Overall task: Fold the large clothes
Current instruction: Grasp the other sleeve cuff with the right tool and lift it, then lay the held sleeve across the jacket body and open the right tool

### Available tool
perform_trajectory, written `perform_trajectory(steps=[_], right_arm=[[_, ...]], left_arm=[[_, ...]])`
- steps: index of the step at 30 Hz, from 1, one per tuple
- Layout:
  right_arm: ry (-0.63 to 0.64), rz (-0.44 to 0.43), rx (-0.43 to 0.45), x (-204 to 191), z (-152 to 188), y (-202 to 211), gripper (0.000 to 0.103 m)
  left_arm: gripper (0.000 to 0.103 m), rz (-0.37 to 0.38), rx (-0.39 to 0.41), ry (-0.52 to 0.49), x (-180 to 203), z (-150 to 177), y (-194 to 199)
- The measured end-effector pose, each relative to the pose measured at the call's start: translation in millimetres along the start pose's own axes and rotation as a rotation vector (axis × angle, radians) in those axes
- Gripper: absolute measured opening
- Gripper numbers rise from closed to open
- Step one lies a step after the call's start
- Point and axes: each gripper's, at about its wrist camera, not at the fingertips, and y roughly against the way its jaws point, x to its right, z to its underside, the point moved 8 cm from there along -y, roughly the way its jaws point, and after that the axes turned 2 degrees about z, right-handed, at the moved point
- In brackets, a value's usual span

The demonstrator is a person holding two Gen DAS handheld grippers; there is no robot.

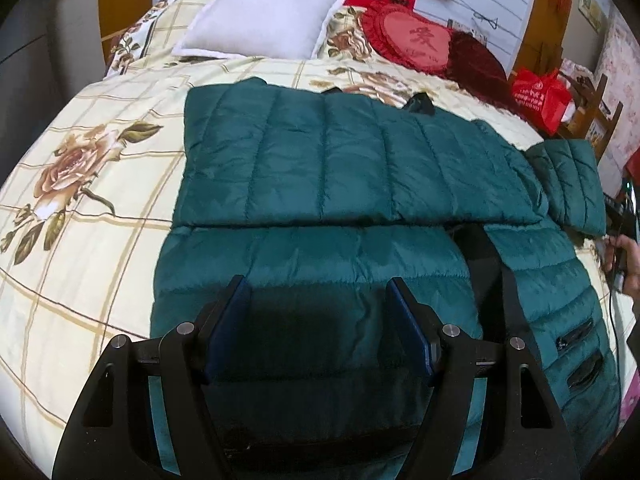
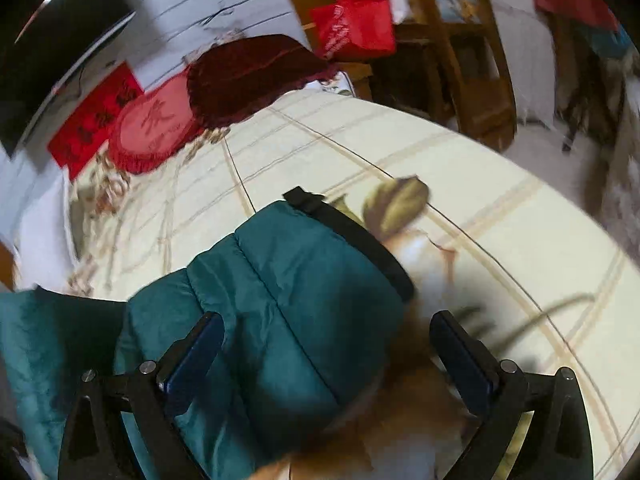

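A teal quilted puffer jacket (image 1: pixel 352 160) lies spread across the bed, its far half laid flat and a sleeve (image 1: pixel 568 176) pointing right. My left gripper (image 1: pixel 317 284) hovers over the jacket's near panel with its jaws open and nothing between the pads. In the blurred right wrist view, my right gripper (image 2: pixel 326 318) stands open above the end of the teal sleeve (image 2: pixel 296 288), whose black cuff (image 2: pixel 360 240) points away. The sleeve lies under the left finger and the gap, and the pads do not press it. A person's hand (image 1: pixel 630 264) shows at the right edge.
The bed wears a cream floral checked sheet (image 1: pixel 80 184). A white pillow (image 1: pixel 264 12), a red heart cushion (image 1: pixel 416 36) and a dark red cushion (image 2: pixel 248 76) lie at the head. A red bag (image 2: pixel 356 20) and wooden furniture (image 2: pixel 460 60) stand beside the bed.
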Motion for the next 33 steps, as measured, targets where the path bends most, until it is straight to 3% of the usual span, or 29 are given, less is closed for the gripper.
perform_trajectory(steps=[1,3,4,5,11,17,21,24,28,33], right_arm=[[0.021,0.022,0.005,-1.7,-0.6,-1.7,0.076],[0.048,0.113,0.007,1.5,0.6,-0.7,0.040],[0.038,0.106,0.012,2.0,2.3,3.4,0.026],[0.037,0.104,0.027,2.3,3.5,9.9,0.021],[0.051,0.209,0.158,12.2,0.3,93.3,0.017],[0.040,0.247,0.270,5.3,-5.9,197.1,0.017],[0.086,0.150,0.302,-44.9,4.7,241.9,0.017],[0.141,0.023,0.312,-108.3,24.9,258.6,0.017],[0.210,-0.157,0.273,-206.7,69.0,249.4,0.017],[0.311,-0.362,0.166,-324.5,146.8,205.1,0.017]], left_arm=[[0.071,-0.004,0.000,-0.002,0.4,0.3,-0.1],[0.071,0.001,0.004,-0.001,0.3,0.0,1.5],[0.071,0.002,0.011,0.008,-1.0,-1.0,3.6],[0.071,0.002,0.018,0.015,-2.7,-1.5,5.6],[0.071,0.008,0.052,0.073,-15.2,-10.2,19.5],[0.071,-0.013,0.067,0.114,-30.7,-16.7,27.4],[0.071,-0.034,0.060,0.138,-43.1,-17.8,27.6],[0.071,-0.073,0.052,0.136,-52.5,-17.7,26.2],[0.071,-0.149,-0.025,0.092,-62.4,-11.3,11.1],[0.071,-0.155,-0.019,0.122,-72.8,-17.7,12.3]])
